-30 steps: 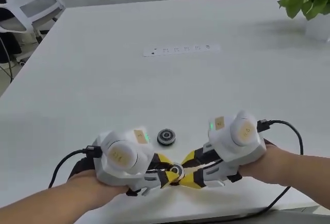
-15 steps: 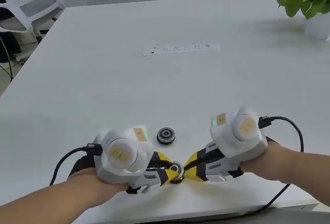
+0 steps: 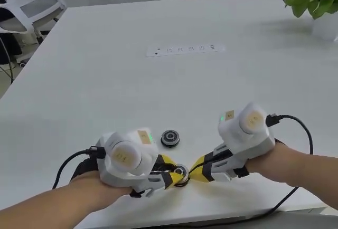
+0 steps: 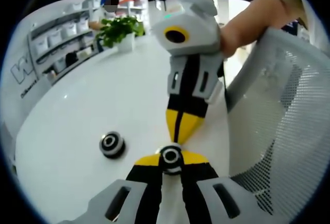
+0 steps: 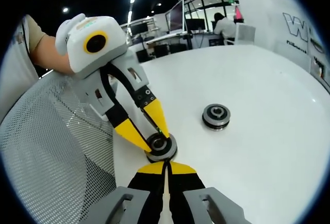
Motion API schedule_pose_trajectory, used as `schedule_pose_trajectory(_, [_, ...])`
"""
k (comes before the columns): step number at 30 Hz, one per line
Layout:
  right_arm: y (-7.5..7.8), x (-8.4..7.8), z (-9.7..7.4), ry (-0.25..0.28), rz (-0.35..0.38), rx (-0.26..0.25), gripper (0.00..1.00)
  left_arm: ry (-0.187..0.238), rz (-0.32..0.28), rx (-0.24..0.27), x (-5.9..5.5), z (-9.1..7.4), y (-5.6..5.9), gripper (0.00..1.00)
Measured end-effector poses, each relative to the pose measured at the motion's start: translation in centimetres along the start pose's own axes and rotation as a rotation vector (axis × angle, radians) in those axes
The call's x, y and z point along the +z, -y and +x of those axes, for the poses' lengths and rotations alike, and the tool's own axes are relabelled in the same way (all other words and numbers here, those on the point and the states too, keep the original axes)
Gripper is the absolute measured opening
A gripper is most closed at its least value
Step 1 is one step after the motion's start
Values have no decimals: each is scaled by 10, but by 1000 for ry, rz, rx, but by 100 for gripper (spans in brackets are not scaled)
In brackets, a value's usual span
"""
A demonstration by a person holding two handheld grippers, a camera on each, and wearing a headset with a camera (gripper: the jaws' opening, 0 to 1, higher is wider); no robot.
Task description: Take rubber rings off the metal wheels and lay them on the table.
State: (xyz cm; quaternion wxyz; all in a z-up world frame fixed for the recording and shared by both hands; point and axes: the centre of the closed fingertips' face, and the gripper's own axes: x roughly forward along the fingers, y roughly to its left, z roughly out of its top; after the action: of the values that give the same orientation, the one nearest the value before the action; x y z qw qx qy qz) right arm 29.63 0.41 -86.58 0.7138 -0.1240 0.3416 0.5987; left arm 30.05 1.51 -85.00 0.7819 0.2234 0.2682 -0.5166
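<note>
Step in hand: stripping the rubber ring from the first wheel, at the near edge of the table.

White table (image 3: 158,92); both grippers meet low over its near edge, nose to nose. Left gripper (image 3: 172,173) is clamped on the wheel (image 4: 170,157), one jaw on each side, holding it just above the surface. Right gripper (image 5: 166,166) has its jaws pressed tight together, tips touching the wheel's rim; I cannot tell whether they nip any rubber. The rubber ring (image 5: 153,155) looks seated on the wheel, so I judge it is not yet off. A second wheel (image 3: 170,138) lies flat just beyond, nearer the table's middle, with its ring on. Next move, as I judge it: catch the ring's edge, peel it outward while the left gripper braces, then lay it down.
</note>
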Motion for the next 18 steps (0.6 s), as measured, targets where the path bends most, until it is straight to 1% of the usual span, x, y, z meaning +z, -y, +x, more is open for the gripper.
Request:
schedule_pose_trajectory(3, [1,1,-2,7,31,-2,0,1,-1,-1,0,0,0,13])
schedule_pose_trajectory(6, [3,3,-5,29,90,0,0,0,0,-1,0,0,0,13])
schedule_pose_trajectory(11, [2,3,-6,35,122,6,0,0,4,-1,0,1,0,13])
schedule_pose_trajectory(14, [4,7,-9,67,167,12,0,-1,5,1,0,1,0,13])
schedule_pose_trajectory(16, [4,6,-8,63,172,12,0,-1,5,1,0,1,0,13])
schedule_pose_trajectory(18, [3,8,-8,71,191,15,0,-2,5,3,0,1,0,13])
